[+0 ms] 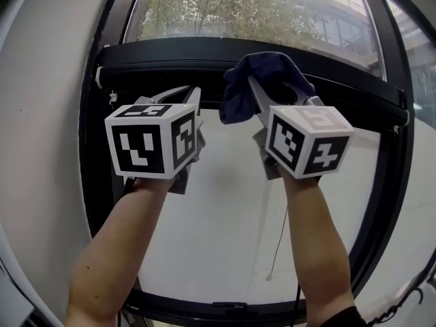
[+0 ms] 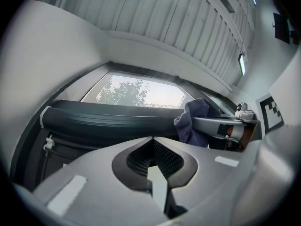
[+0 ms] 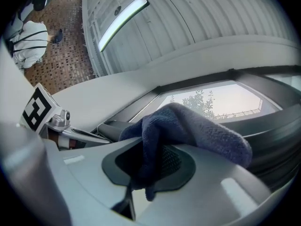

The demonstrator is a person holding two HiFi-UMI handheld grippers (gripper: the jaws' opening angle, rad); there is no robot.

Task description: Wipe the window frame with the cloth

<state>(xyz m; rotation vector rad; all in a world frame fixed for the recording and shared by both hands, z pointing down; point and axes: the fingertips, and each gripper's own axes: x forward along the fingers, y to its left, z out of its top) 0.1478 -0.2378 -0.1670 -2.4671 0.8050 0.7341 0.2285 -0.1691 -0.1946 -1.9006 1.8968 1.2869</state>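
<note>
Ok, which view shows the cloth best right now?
The right gripper view: the cloth fills it, pinched in the jaws and draped over them. The head view shows the cloth whole but smaller, up by the dark frame. The left gripper view catches only a side glimpse.

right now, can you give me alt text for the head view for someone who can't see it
The right gripper holds a dark blue cloth up at the black crossbar of the window frame. The left gripper, closed and empty, is raised beside it, and trees show outside above.
</note>
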